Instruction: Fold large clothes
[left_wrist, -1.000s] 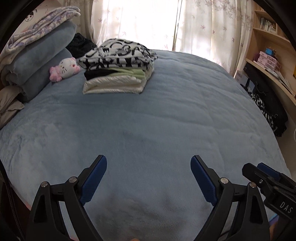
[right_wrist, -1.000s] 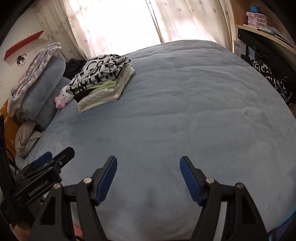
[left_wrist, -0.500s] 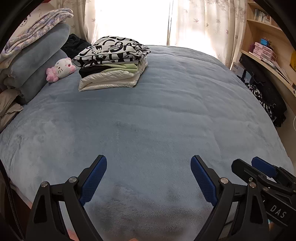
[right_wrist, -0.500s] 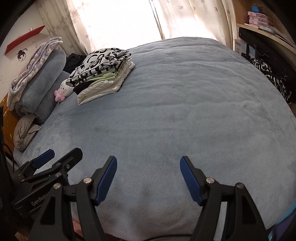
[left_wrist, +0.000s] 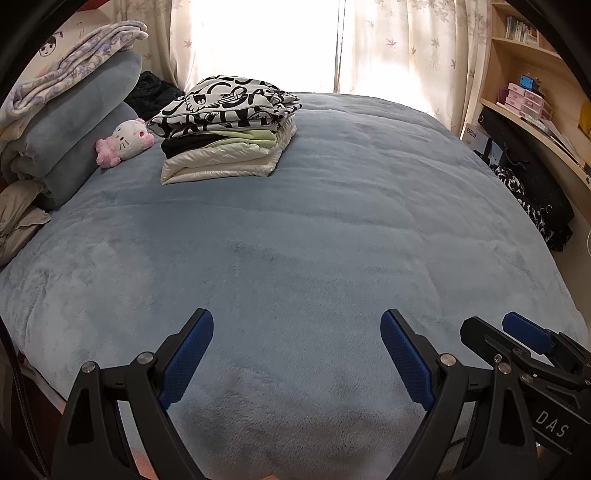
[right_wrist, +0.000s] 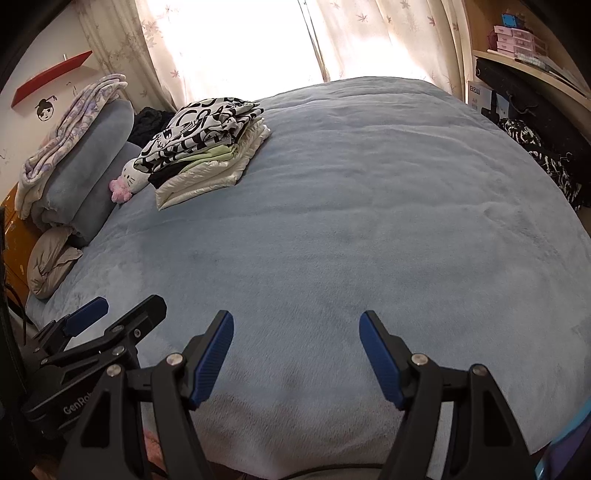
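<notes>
Left gripper (left_wrist: 295, 354) is drifting sideways slightly; right gripper (right_wrist: 295, 356) is staying put. Both are hanging over the bed's (left_wrist: 332, 240) near edge, jaws apart, empty. Folded stack (left_wrist: 225, 129) is sitting near the far left corner; probably between garments.

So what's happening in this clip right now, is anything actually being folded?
Nothing is being handled at the moment. The left gripper and the right gripper are both open and empty, side by side above the near edge of the blue blanket on the bed. A stack of folded clothes, with a black-and-white patterned garment on top, lies far across the bed beside a white and pink plush toy. No unfolded garment is spread out in front of the grippers.
</notes>
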